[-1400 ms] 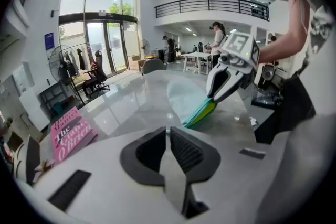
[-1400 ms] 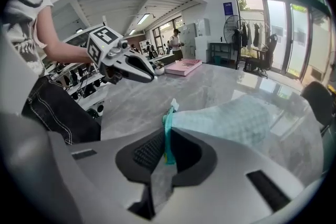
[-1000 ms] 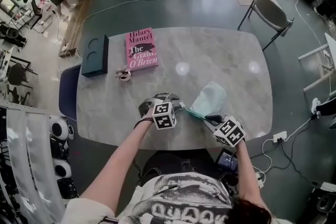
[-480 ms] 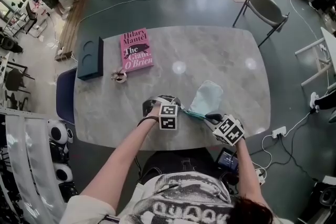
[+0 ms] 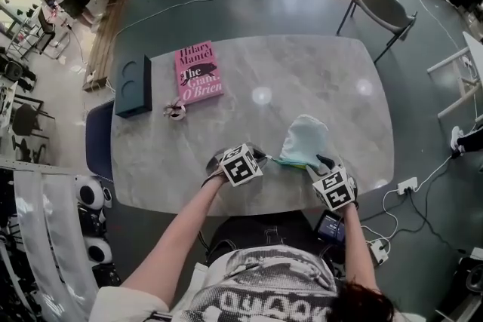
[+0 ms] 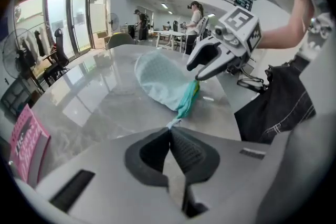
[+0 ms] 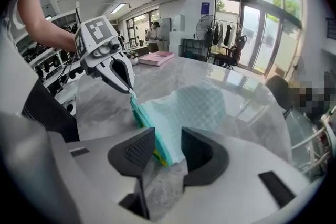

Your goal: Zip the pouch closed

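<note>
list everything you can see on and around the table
table: one, grey marble, centre
pouch: one, pale mint with teal zip edge, table's near side
book: one, pink, table's far left
box: one, dark blue, left of the book
small ring: one, pale, by the book's near corner
grey chair: one, beyond the far right corner
blue chair: one, at the table's left
left hand-held gripper: grey, shut on the pouch's end
right hand-held gripper: grey, jaws just opened, pouch between them
</note>
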Tool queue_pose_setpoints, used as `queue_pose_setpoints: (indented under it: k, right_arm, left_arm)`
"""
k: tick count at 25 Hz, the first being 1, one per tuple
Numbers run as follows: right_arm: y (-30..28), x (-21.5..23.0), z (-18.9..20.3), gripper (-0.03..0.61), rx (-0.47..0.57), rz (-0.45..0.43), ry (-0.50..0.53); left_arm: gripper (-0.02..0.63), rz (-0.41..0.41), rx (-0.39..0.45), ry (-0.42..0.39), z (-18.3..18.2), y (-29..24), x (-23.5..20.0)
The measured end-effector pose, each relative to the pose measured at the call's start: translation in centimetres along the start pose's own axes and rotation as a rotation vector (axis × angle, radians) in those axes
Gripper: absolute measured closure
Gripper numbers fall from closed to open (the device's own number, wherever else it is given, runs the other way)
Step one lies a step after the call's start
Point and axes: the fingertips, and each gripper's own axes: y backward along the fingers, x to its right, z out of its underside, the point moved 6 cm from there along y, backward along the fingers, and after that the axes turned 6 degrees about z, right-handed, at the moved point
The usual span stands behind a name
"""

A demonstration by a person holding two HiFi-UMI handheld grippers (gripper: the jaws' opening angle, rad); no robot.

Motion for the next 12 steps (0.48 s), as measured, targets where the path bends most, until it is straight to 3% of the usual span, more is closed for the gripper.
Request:
queue_pose_setpoints:
  k: [5, 12]
  right_arm:
    - [2.0, -1.9, -0.3, 0.417, 0.052, 0.005, -0.053]
    - [0.5, -7.4, -1.9, 0.480, 0.072, -0.162, -0.233]
  left_arm:
    - [0.601, 0.014, 0.015, 0.015, -0.6, -0.1, 0.8]
    - [0.601, 0.031, 0.038, 0.026, -1.4, -0.3, 1.3]
